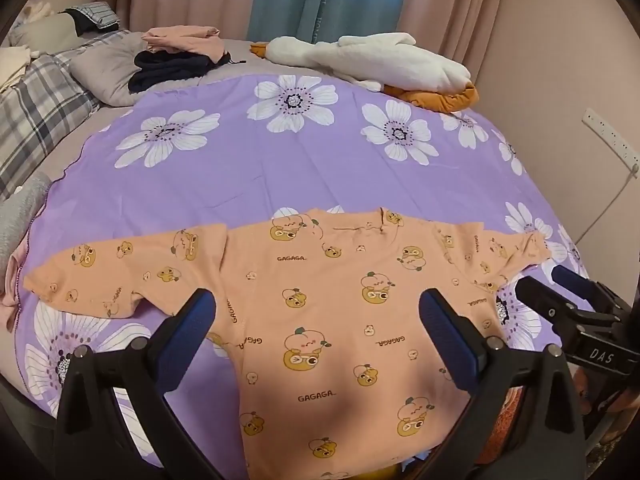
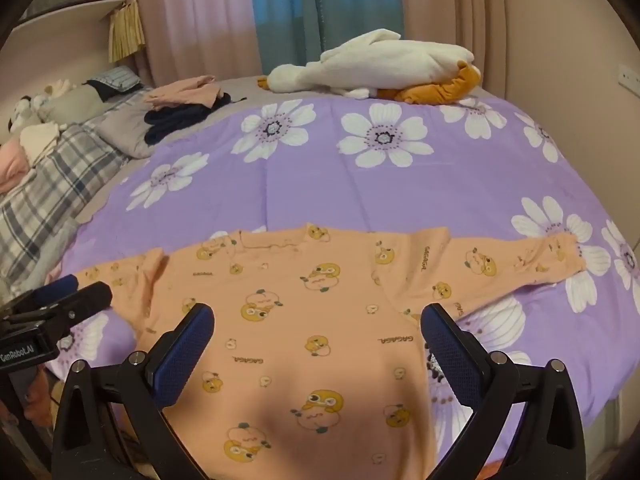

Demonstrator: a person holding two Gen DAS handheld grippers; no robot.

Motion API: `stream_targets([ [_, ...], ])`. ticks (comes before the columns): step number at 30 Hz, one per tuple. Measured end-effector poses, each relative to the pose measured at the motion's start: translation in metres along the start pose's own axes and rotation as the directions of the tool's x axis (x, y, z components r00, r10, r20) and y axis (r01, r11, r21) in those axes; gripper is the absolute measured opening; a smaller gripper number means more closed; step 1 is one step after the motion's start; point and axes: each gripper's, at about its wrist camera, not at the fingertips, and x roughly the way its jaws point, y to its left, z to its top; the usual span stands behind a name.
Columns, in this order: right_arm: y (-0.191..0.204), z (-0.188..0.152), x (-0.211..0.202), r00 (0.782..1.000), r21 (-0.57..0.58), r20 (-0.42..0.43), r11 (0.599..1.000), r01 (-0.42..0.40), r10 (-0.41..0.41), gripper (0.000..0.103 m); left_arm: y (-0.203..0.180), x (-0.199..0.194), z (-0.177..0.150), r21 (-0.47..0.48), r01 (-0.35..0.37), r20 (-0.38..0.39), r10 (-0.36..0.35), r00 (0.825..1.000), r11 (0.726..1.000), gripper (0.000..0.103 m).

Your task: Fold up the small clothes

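Start of the fold, by the look of it — peach long-sleeved top spread flat on the purple floral sheet, neckline at the far side, hem hanging toward the near bed edge, both sleeves out sideways. No fold made yet.

Left gripper poised over the left half of the body, jaws spread wide, nothing between the pads. Right gripper over the right half, jaws equally wide, nothing held. Both angled down at the cloth, not visibly touching it.

Likely next move: 1 sleeve in over the body. Left sleeve runs out toward the sheet's left border; cuff lies flat, near the stitched hem. Right sleeve reaches toward the far right, cuff slightly rumpled. Calls for a pinch of a single layer at cuff or shoulder seam, a low lift, then a carry across without dragging the body.

Edges: lower hem drapes off the near edge — could slide if tugged that way.

Room: wide bare sheet beyond the neckline, enough for a 2-step fold. Folded pile of pink and dark clothes and white plush goose well apart at the far side. Plaid pillow off to the left, clear of the sleeve.
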Motion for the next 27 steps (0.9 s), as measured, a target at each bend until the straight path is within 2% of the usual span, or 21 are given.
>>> stream_targets([
  [14,0.002,-0.002,0.004,0.999,0.013,-0.016,0.999,-0.033,0.034,0.102,0.001,-0.001,-0.011,-0.005,-0.044,-0.034,0.044,0.998,0.999,0.101],
  [27,0.011,0.0,0.012,0.998,0.002,-0.037,0.998,-0.06,0.06,0.102,0.004,0.004,-0.015,-0.022,-0.031,-0.064,0.03,0.998,0.999,0.101],
])
